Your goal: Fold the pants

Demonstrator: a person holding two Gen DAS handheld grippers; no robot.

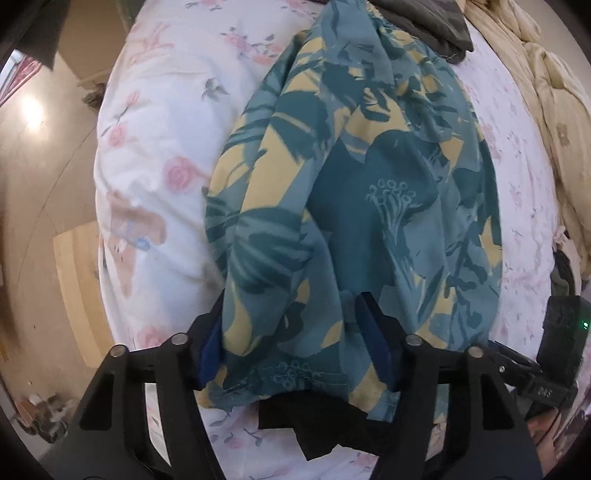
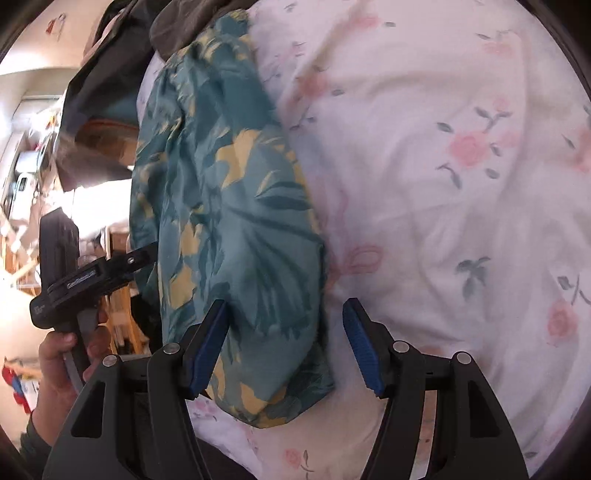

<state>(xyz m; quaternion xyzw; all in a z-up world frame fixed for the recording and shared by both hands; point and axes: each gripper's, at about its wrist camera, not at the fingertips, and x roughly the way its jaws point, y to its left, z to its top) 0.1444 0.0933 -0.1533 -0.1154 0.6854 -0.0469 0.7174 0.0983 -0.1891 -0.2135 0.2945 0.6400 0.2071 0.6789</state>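
The pants (image 1: pixel 354 177) are teal shorts with a yellow and dark leaf print, lying lengthwise on a white floral bed cover (image 1: pixel 155 147). My left gripper (image 1: pixel 291 321) is open, its jaws wide apart, with the near hem of the shorts lying between and over the fingers. In the right wrist view the shorts (image 2: pixel 236 221) run up the left half. My right gripper (image 2: pixel 286 347) is open, its blue pads (image 2: pixel 360 350) wide apart, straddling the near right edge of the shorts. The left gripper's body (image 2: pixel 85 280) and the hand holding it show at the left.
A dark garment (image 1: pixel 428 22) lies at the far end of the shorts. A beige quilt (image 1: pixel 546 110) is bunched at the right. The bed's left edge drops to a shiny floor (image 1: pixel 33 155). A black piece of cloth (image 1: pixel 317 432) lies under the near hem.
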